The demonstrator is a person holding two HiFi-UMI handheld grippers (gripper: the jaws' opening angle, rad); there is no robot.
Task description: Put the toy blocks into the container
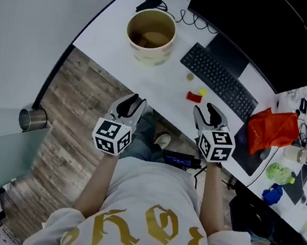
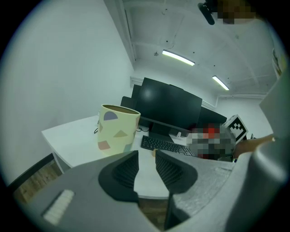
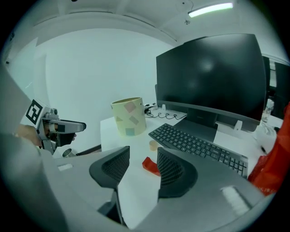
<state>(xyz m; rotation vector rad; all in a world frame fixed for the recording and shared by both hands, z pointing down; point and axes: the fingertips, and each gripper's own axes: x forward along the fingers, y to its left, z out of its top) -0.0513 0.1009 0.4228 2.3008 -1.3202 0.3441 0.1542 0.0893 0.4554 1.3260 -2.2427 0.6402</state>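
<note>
Along the near edge of the white worktop [image 1: 111, 41] you hold both tools side by side, tips pointing towards the desk and well apart from each other.

Your left tool [image 1: 133, 104] has its jaws slightly apart, with a narrow gap between the ribbed inner faces. Nothing sits in that gap; its own view shows only bare worktop through it. It touches nothing. Beyond it and a little to the left stands the container [image 2: 118, 129], a cream tub with coloured shapes on its wall, upright and open-topped. From the head view something tan lies on its bottom.

Your right tool [image 3: 142, 159] is open by about the same small amount and is also empty. The red block [image 3: 151, 166] shows through the gap between its jaws, but it lies flat on the worktop beyond the tips, not clamped. Just past it are the yellow block [image 1: 202, 91] and, nearer the container, the tan round block [image 3: 153, 145]. All three lie loose on the worktop just beside the front edge of the black keyboard [image 1: 218, 80]. The container is well apart from them, to their left.

A dark monitor [image 3: 210, 77] stands behind the keyboard, and an orange bag [image 1: 270, 129] lies to its right
</note>
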